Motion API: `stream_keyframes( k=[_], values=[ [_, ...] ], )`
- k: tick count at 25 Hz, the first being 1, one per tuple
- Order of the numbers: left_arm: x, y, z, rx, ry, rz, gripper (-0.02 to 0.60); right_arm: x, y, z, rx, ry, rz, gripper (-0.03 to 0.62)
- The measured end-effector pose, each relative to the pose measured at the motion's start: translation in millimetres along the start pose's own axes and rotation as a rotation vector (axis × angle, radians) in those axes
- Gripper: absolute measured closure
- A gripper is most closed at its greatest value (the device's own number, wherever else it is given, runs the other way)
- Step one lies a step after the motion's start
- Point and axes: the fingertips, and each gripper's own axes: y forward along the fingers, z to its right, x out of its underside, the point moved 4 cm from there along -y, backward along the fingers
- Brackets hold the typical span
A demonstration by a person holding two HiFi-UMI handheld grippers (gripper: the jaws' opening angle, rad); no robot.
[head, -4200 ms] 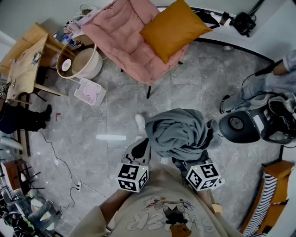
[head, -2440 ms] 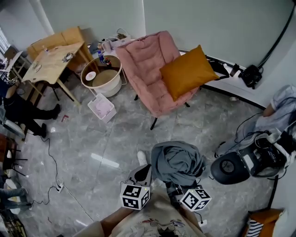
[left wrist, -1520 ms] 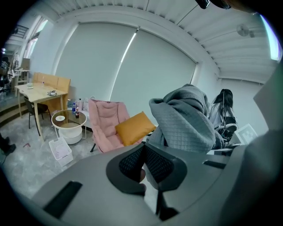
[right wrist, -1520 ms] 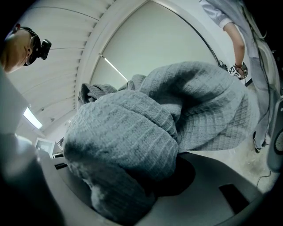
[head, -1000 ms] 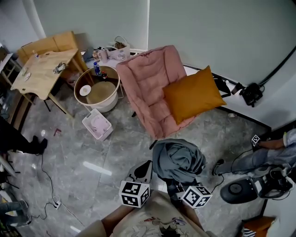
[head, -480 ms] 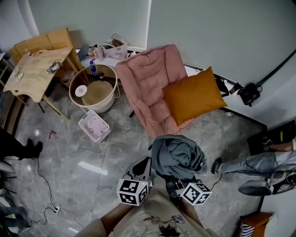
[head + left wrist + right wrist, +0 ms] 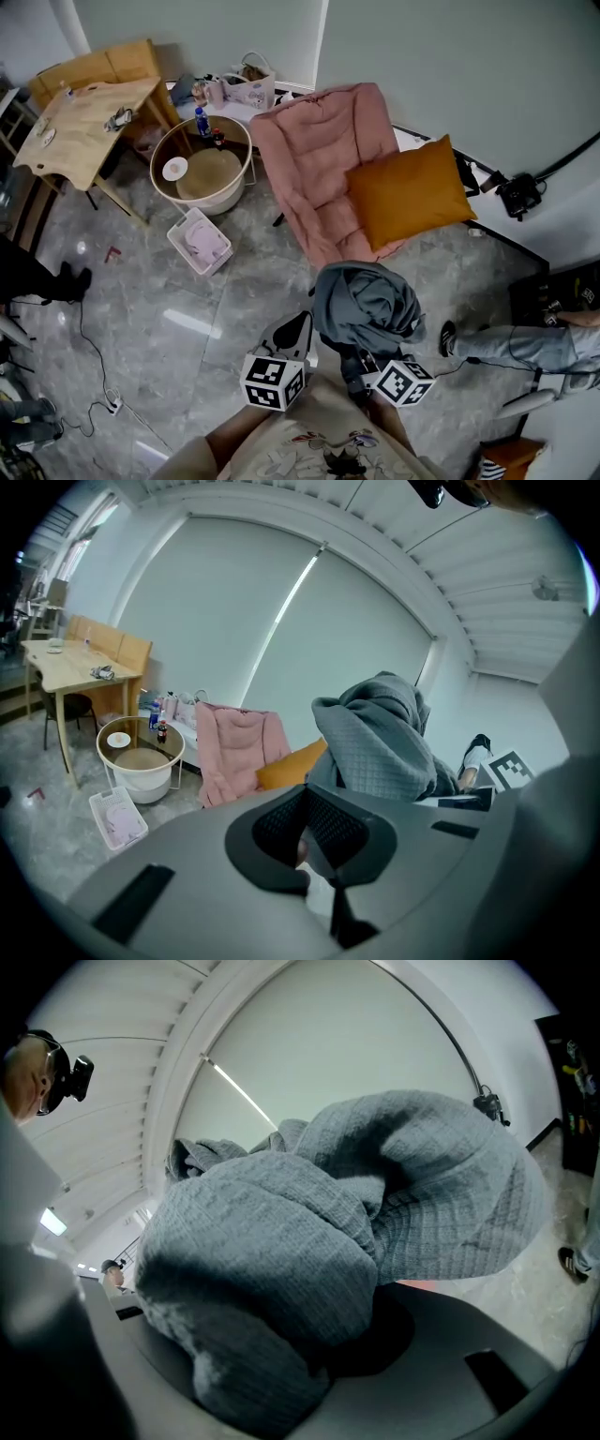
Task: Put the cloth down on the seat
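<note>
So, my right gripper (image 7: 357, 360) is clamped on the grey cloth (image 7: 366, 302), which sits bunched in a heap over its jaws and hides them. My left gripper (image 7: 293, 330), just beside the heap, has its jaws together with nothing between them. I reckon the putting-down is not yet done: the cloth hangs over the floor, just short of the pink seat (image 7: 314, 178), where an orange cushion (image 7: 410, 190) fills one side. Reaching over and letting go remains.

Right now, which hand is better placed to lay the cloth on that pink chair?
Right. The right gripper carries the grey cloth, just short of the pink chair; the left gripper holds nothing.
</note>
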Motion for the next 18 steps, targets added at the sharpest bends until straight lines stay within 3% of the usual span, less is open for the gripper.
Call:
stream_keyframes(
  k=[11,18],
  values=[
    [-29,59,-27,-0.07,-0.005,-0.014,0.577,-42,65,26,-0.038,0.013,-0.038,0.353],
    [-62,124,-25,-0.096,0.005,-0.03,0.577,-103,102,58,-0.045,0.015,-0.048,0.353]
  ],
)
